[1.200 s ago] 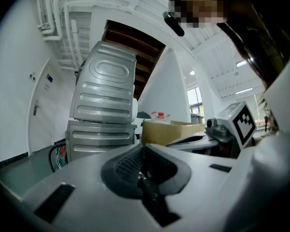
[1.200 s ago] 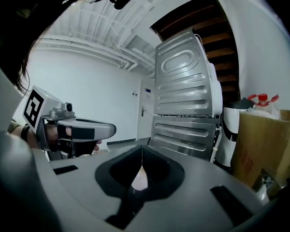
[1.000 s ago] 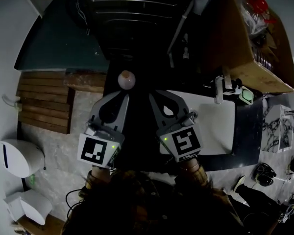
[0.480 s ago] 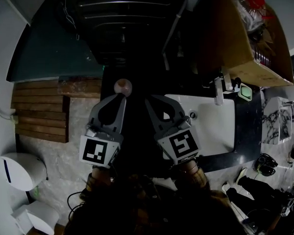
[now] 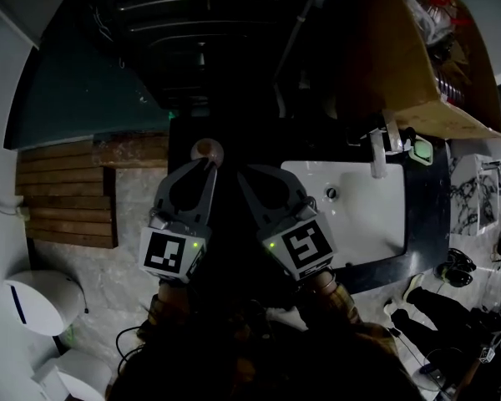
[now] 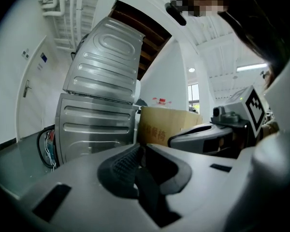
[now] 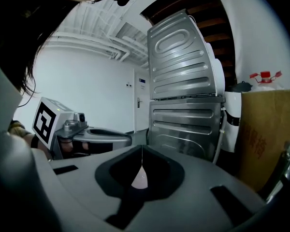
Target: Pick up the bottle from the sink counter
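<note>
Both grippers are held side by side in the middle of the dark head view. My left gripper (image 5: pixel 206 165) is shut with nothing in it, and its tip lies just below a small round pinkish object (image 5: pixel 206 149). My right gripper (image 5: pixel 244 174) is shut and empty too. Right of them is the white sink (image 5: pixel 376 224) with its faucet (image 5: pixel 376 153). A pale green item (image 5: pixel 421 150) stands beside the faucet; I cannot tell whether it is the bottle. In the gripper views the left gripper (image 6: pixel 137 151) and right gripper (image 7: pixel 141 151) point at a steel appliance.
A stacked steel appliance (image 7: pixel 183 105) stands ahead, seen dark in the head view (image 5: pixel 204 32). A cardboard box (image 5: pixel 409 65) sits behind the sink, with a red-capped bottle (image 7: pixel 265 76) on top. Wooden slats (image 5: pixel 63 199) and a white toilet (image 5: pixel 33 303) are at the left.
The head view has shifted, so the sink and box sit higher and further left in the picture. Both grippers stay shut and close together, the right one a little nearer the left.
</note>
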The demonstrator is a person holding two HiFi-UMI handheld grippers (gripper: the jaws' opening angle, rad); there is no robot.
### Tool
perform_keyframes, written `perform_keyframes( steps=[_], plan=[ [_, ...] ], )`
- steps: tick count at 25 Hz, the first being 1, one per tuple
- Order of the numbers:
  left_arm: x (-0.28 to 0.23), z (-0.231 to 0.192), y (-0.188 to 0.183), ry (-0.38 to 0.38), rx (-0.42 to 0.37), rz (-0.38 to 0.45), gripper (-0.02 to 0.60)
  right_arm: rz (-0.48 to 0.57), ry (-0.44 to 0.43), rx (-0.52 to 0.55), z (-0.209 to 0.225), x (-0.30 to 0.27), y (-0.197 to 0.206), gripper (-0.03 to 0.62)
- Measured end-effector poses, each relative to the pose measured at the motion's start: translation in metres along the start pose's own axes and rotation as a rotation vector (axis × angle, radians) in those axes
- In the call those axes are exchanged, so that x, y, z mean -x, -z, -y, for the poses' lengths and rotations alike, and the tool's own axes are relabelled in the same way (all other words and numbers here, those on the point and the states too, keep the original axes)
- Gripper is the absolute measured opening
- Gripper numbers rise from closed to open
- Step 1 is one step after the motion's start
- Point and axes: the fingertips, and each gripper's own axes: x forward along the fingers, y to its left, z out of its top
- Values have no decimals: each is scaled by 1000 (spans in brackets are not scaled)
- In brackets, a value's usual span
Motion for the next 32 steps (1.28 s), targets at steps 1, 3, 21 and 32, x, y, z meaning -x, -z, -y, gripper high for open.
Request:
perform_keyframes(
  steps=[1, 3, 21, 32],
  plan=[
    [-2, -1, 4, 3, 9, -5, 29, -3, -2, -6, 0, -1, 3, 17],
    [-5, -5, 10, 0, 16, -12, 29, -14, -9, -15, 1, -3, 8, 17],
    [-41, -37, 52, -63, 19, -23, 206, -50, -21, -58, 15, -25, 40, 17],
    [-60, -47, 71, -77, 2, -38, 210, -62, -25, -70, 18, -33, 51, 17]
  ],
)
